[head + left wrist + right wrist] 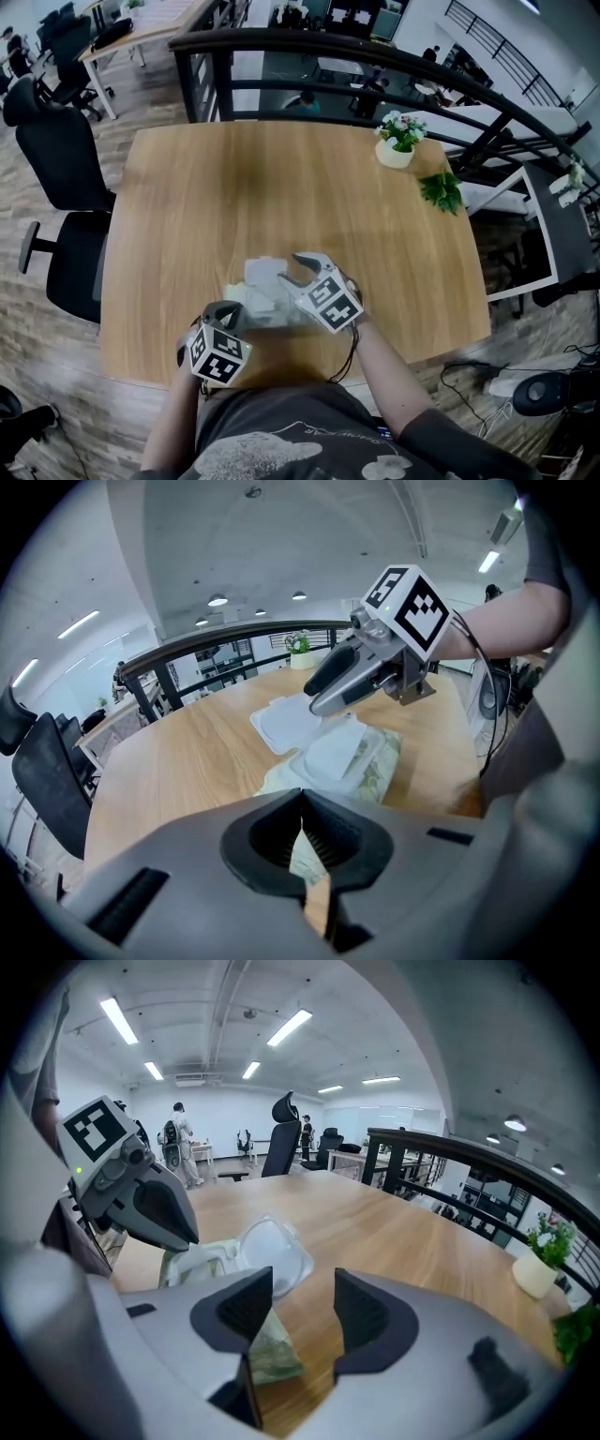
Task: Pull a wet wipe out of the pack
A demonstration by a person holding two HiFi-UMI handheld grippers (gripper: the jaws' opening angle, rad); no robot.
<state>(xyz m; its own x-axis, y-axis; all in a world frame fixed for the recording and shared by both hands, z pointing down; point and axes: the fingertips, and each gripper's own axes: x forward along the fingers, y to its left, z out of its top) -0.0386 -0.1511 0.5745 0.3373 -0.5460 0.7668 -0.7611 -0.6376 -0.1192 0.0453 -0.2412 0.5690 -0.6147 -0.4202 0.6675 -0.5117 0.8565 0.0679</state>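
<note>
Left gripper view: left gripper (pixel 302 794) clamped on wipe pack (pixel 375 761) edge; right gripper (pixel 305 1299) spread wide, empty.

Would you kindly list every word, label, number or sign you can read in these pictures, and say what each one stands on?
No text here is readable.
On the wet wipe pack: a green pattern only; any print is too blurred to read.
On the marker cubes: black-and-white square codes, no letters or numbers.
On the person's shirt: a pale print, too blurred to read.

Potted plant (pixel 398 139) on wooden table (pixel 281 187)
</note>
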